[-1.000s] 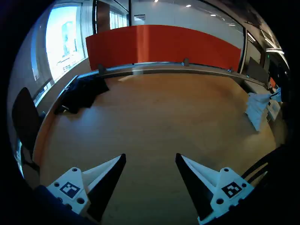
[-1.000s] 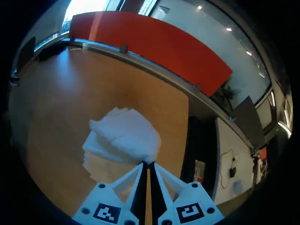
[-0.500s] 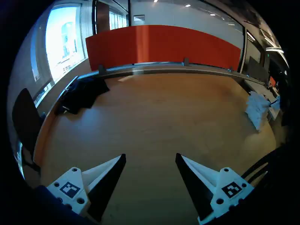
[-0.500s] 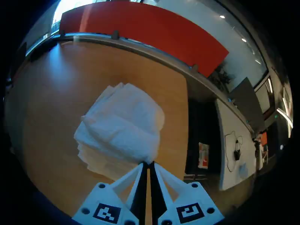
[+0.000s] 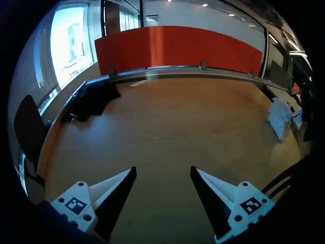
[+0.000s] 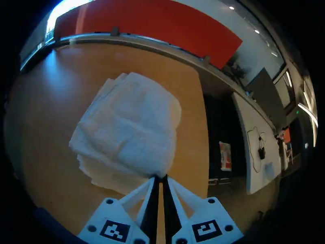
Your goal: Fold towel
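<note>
**Towel sinks toward the table**

Since a second ago the towel (image 6: 130, 130) has come to look larger under the right gripper (image 6: 159, 178) and has spread over the table (image 6: 44, 122), close to its right edge. That gripper is pinched almost together on the towel's near edge, probably to carry the edge across for a fold, and it points steeply down. The left gripper (image 5: 162, 171) hovers over bare wood, jaws wide and empty, well apart from the towel (image 5: 280, 120) at far right.
</note>
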Demonstrator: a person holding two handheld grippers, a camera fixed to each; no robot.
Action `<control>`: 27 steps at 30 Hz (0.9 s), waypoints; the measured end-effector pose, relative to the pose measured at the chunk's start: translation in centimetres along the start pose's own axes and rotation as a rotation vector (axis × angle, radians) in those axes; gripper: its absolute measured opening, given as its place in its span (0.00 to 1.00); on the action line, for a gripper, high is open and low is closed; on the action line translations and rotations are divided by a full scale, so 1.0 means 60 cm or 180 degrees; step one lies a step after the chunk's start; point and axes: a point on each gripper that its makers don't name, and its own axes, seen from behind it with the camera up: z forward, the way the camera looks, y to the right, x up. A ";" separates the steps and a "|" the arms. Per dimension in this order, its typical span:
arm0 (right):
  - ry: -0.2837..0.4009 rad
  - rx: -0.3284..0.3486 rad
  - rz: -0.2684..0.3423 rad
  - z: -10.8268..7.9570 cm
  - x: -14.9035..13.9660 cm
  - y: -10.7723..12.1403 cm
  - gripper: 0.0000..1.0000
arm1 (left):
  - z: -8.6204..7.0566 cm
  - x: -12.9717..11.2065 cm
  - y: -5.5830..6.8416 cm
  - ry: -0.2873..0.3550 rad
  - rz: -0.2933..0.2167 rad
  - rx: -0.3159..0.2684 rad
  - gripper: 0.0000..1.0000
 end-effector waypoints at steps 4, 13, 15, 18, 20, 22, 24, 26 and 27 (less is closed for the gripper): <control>0.0022 -0.0008 0.0065 0.001 0.001 0.000 0.08 | 0.001 0.000 0.000 -0.0003 -0.0005 0.0001 0.99; 0.0119 -0.0032 0.0167 -0.007 0.002 -0.002 0.16 | 0.005 0.005 0.002 0.0001 0.0001 -0.0019 0.98; 0.0125 -0.0041 0.0177 -0.009 0.001 -0.001 0.16 | 0.006 0.006 0.003 0.0004 0.0005 -0.0025 0.99; 0.0115 -0.0060 0.0182 -0.011 -0.003 0.000 0.17 | 0.006 0.007 0.004 0.0006 0.0011 -0.0034 0.99; 0.0101 -0.0084 0.0182 -0.013 -0.008 0.003 0.17 | 0.006 0.008 0.004 0.0009 0.0015 -0.0039 0.98; 0.0087 -0.0110 0.0190 -0.014 -0.013 0.006 0.18 | 0.007 0.008 0.003 0.0009 0.0015 -0.0040 0.99; 0.0082 -0.0126 0.0205 -0.016 -0.017 0.009 0.22 | 0.007 0.008 0.002 0.0010 0.0013 -0.0043 0.98; 0.0097 -0.0123 0.0227 -0.019 -0.017 0.009 0.33 | 0.008 0.008 0.002 0.0012 0.0007 -0.0048 0.99; 0.0106 -0.0122 0.0233 -0.021 -0.016 0.009 0.41 | 0.008 0.008 0.002 0.0013 0.0006 -0.0051 0.99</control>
